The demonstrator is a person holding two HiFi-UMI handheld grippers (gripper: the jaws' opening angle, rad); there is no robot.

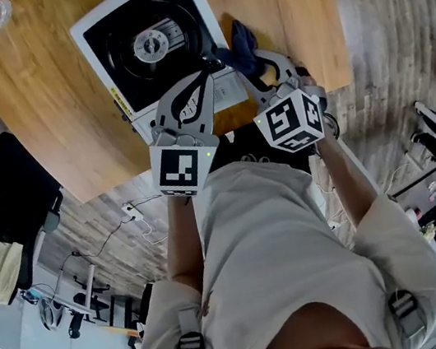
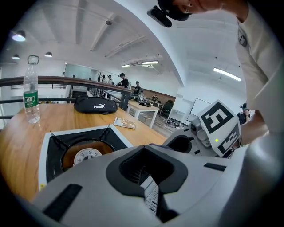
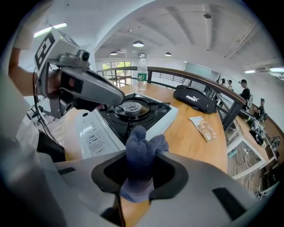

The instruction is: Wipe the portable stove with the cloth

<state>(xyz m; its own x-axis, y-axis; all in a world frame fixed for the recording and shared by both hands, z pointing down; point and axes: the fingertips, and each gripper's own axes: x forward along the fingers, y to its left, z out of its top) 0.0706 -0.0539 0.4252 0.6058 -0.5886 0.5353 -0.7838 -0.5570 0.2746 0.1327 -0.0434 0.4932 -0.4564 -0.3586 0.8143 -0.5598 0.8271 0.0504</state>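
**Wooden table, stove at the near edge, cloth in the right gripper**

Wood is what I see around the job: a pale wooden table (image 2: 17,142) with a clear plastic water bottle (image 2: 31,95) standing upright near its far corner. A black bag (image 2: 95,105) lies along the far side by the railing. A thin booklet (image 2: 125,123) lies flat between the bag and the stove, well apart from both. People stand far off in the room behind.

My left gripper (image 1: 200,81) is closed with nothing in it. It reaches over the near white part of the stove, so it covers some of that side in the head view.

The stove (image 3: 133,115) sits on the table close to the near edge. It has a white body and a black top. A round burner with a silvery centre sits in the middle, with thin prongs around it. A printed label is on the white section at the near side.

My right gripper (image 1: 253,67) has its jaws partly apart and clamped on the cloth (image 3: 141,153). The cloth is dark blue and bunched, and it sticks up between the jaws. It sits just beside the stove's near right corner. I cannot tell whether it touches the stove.
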